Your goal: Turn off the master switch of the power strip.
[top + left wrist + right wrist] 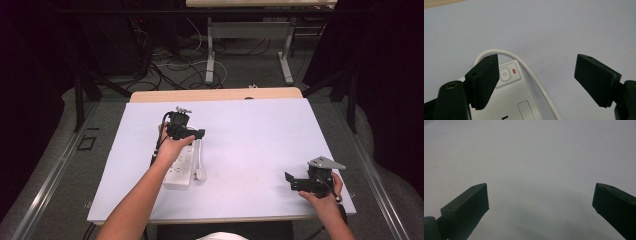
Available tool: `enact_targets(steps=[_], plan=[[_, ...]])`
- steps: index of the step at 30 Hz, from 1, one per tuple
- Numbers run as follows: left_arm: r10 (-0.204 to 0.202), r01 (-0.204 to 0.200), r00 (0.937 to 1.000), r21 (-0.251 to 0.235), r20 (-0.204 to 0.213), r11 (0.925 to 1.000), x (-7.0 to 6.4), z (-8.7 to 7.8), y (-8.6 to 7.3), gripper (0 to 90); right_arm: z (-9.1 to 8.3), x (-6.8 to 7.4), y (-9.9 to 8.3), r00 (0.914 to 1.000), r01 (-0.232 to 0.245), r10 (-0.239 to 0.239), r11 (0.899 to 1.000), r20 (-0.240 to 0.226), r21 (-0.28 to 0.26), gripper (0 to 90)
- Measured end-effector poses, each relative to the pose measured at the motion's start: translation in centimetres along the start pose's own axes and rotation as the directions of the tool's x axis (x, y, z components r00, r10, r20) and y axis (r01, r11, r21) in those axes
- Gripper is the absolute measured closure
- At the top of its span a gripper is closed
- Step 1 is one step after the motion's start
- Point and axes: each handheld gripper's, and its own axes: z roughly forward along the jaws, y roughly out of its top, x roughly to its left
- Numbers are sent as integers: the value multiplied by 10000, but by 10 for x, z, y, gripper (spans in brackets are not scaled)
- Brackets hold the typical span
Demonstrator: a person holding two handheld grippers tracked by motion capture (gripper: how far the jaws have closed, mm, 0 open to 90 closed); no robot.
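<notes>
In the high view, the left hand-held gripper (192, 134) is held above the far end of a white power strip (179, 169), which lies lengthwise on the white counter (250, 150), left of the middle and toward the near edge. A white cable (199, 160) is seen running along the strip's right side. The right hand-held gripper (296, 182) is held low over the counter near its right front corner, well apart from the strip, with a grey three-cornered plate (325, 163) on top.

In the left gripper view, the left hand-held gripper (537, 80) is shown with its jaws spread wide and nothing between them. The power strip (509, 105) is seen below the left jaw, its switch button (505, 74) and a small red indicator (514, 71) just beside that jaw's tip. The white cable (534, 77) is seen looping round the strip's end and passing down between the jaws.

In the right gripper view, the right hand-held gripper (540, 202) is shown with its jaws spread wide over bare counter (536, 157), with nothing held.
</notes>
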Motion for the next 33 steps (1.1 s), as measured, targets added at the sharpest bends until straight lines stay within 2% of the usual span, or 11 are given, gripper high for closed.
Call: enact_targets(steps=[4,11,15,17,23,33], plan=[[-58,58,9999,2,102,10000,-1,-1,-1,145,0,0,0,10000,-1,1,10000,0,0,1],[-41,44,9995,-79,328,10000,-4,-7,-4,3,0,0,0,10000,-24,24,10000,2,-2,1],[-155,164,9987,-196,485,9997,-4,-16,-7,3,0,0,0,10000,-14,14,10000,3,-22,1],[-169,182,9989,-293,436,9994,-4,-21,-9,3,0,0,0,10000,-18,18,10000,2,-20,1],[-125,168,9974,-594,713,9981,-1,-40,-16,3,-1,1,0,10000,-56,56,10000,-13,-13,1],[-131,160,9990,-676,436,9976,13,-72,-37,3,-1,1,1,9999,-105,105,9999,-3,-28,1]])
